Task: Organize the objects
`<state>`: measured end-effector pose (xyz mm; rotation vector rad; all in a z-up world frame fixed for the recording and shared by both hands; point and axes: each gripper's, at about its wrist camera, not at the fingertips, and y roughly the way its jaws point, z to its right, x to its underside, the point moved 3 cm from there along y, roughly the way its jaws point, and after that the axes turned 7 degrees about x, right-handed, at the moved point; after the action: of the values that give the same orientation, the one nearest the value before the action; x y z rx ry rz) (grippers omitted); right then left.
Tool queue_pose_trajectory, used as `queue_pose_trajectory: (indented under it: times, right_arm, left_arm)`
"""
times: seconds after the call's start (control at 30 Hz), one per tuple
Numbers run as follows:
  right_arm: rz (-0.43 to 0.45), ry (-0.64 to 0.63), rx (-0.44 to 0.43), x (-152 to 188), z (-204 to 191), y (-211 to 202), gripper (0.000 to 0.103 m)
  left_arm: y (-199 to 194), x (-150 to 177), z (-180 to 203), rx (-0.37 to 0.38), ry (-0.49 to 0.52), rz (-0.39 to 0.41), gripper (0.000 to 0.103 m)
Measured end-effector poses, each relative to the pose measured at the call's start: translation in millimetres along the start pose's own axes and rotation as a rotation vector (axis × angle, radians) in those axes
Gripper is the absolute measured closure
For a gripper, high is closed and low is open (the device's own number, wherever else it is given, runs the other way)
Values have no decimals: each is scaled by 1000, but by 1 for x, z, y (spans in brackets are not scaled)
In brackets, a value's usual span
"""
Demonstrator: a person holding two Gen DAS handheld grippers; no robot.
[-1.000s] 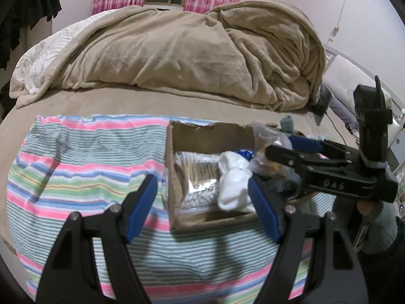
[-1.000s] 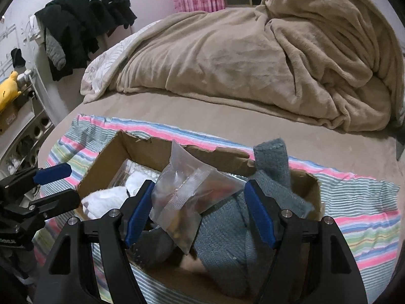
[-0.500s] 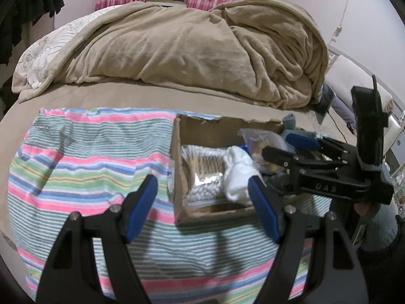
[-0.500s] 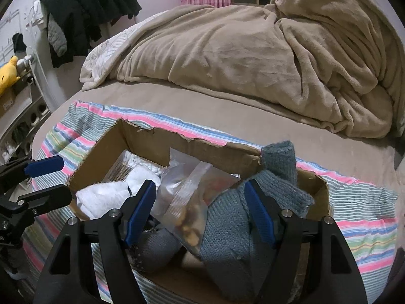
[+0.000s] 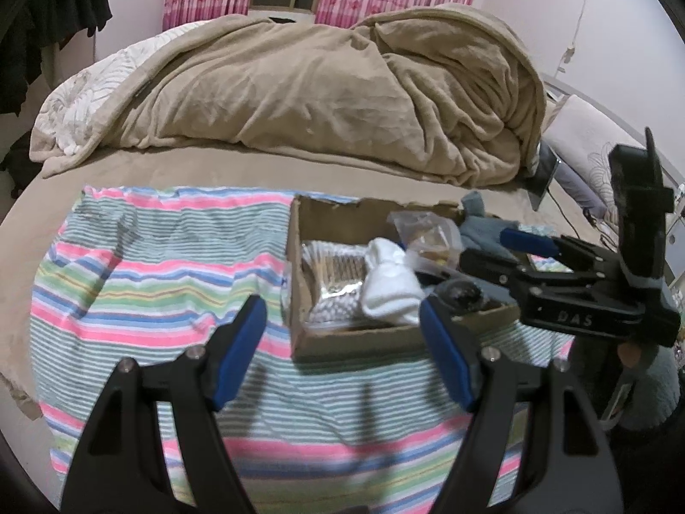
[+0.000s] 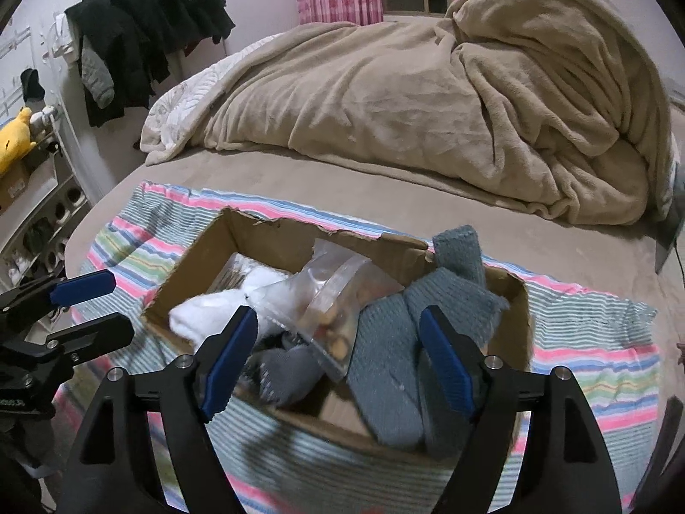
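A torn cardboard box (image 5: 355,345) (image 6: 274,235) stands on a striped cloth (image 5: 150,278) on the bed. In it lie a clear bag of small brownish things (image 6: 329,300) (image 5: 428,235), a white sock (image 6: 214,312) (image 5: 385,282), a grey-blue knitted cloth (image 6: 406,342) and a pack of white beads (image 5: 329,278). My right gripper (image 6: 338,342) (image 5: 488,246) hovers over the box's near side, its jaws opening, and the bag rests below them untouched. My left gripper (image 5: 342,342) (image 6: 113,306) is open and empty in front of the box's left end.
A heaped beige blanket (image 5: 321,94) fills the far half of the bed. Black clothes (image 6: 141,43) hang on the left wall above a shelf with a yellow plush toy (image 6: 13,141). A pillow and a cable (image 5: 569,214) lie at the right.
Both grippers have drawn back and slightly up from the box. The clear bag, earlier between the right gripper's fingers, now lies in the box, and those jaws stand wider.
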<state>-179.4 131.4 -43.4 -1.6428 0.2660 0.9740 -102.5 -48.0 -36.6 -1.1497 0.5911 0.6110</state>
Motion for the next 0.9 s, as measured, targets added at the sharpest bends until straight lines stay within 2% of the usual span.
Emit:
queue_pose_trajectory:
  times: [0.9]
  right_arm:
    - [84, 40, 34, 40, -10, -119, 22]
  left_arm:
    - [-71, 36, 48, 4, 40, 41, 28]
